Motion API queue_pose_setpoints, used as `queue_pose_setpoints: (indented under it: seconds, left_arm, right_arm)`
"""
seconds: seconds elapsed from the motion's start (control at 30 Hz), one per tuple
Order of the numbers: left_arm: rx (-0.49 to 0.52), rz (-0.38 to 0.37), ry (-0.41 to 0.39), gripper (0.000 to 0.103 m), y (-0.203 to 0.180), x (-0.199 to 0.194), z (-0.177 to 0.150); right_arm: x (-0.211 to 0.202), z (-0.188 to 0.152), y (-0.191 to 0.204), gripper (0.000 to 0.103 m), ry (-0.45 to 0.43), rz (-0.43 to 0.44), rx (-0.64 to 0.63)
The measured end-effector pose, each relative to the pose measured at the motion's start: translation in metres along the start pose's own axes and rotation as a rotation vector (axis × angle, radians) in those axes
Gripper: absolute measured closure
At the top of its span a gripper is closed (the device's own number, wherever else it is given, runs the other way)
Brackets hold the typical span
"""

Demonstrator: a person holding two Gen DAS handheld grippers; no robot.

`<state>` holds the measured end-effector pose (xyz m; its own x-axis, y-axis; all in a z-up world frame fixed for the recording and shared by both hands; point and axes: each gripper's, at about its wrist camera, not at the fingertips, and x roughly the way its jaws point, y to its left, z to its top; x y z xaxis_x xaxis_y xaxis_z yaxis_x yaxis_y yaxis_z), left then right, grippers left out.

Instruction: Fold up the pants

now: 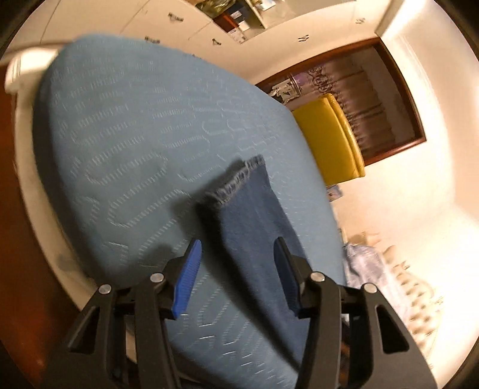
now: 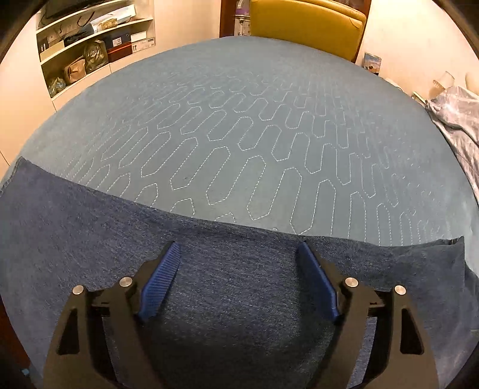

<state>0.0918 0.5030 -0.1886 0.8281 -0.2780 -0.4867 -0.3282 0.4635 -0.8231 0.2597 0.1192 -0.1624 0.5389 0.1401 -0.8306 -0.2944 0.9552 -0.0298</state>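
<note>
Left hand-held gripper (image 1: 238, 257) rolled sideways, view tilted and motion-blurred; blue pads (image 1: 187, 279) spread wide, nothing between them, poised over one frayed-hem leg of the pants (image 1: 254, 227). Right hand-held gripper (image 2: 239, 269) level, pointing forward and down over the pants (image 2: 89, 227), jaws likewise wide apart and empty (contact with the denim cannot be told). The pants lie flat across the near edge of the bed (image 2: 239, 119), on its stitched blue cover. Yellow chair (image 2: 305, 27) beyond the bed's far edge; shelves (image 2: 89, 42) to the left.
</note>
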Motion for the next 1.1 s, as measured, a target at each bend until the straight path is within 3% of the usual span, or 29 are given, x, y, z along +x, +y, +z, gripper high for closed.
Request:
queue_pose_setpoints:
  seconds: [0.1, 0.23, 0.53, 0.73, 0.83, 0.97, 1.1]
  left_arm:
    - [-0.046, 0.022, 0.020, 0.055, 0.001, 0.014, -0.008]
    - [-0.138, -0.028, 0.009, 0.056, 0.011, 0.024, -0.003]
    - [-0.160, -0.045, 0.000, 0.057, 0.002, 0.045, 0.012]
    - [-0.198, -0.087, 0.007, 0.080, 0.016, 0.046, 0.007]
    - [-0.227, -0.127, 0.012, 0.086, 0.025, 0.048, 0.003]
    - [-0.209, -0.159, 0.000, 0.089, 0.021, 0.045, 0.000]
    - [-0.110, -0.092, -0.031, 0.090, -0.003, 0.038, -0.004]
  right_arm:
    - [0.001, -0.003, 0.002, 0.024, -0.012, -0.010, -0.002]
    - [-0.002, -0.011, 0.009, 0.023, -0.025, -0.026, -0.006]
    - [-0.002, -0.010, 0.008, 0.021, -0.029, -0.021, 0.005]
    - [-0.002, -0.009, 0.005, 0.021, -0.032, -0.022, 0.006]
    - [-0.003, -0.010, 0.004, 0.021, -0.034, -0.021, 0.006]
    - [-0.003, -0.010, 0.004, 0.019, -0.034, -0.025, 0.007]
    - [-0.007, -0.002, 0.003, 0.016, -0.016, -0.030, 0.005]
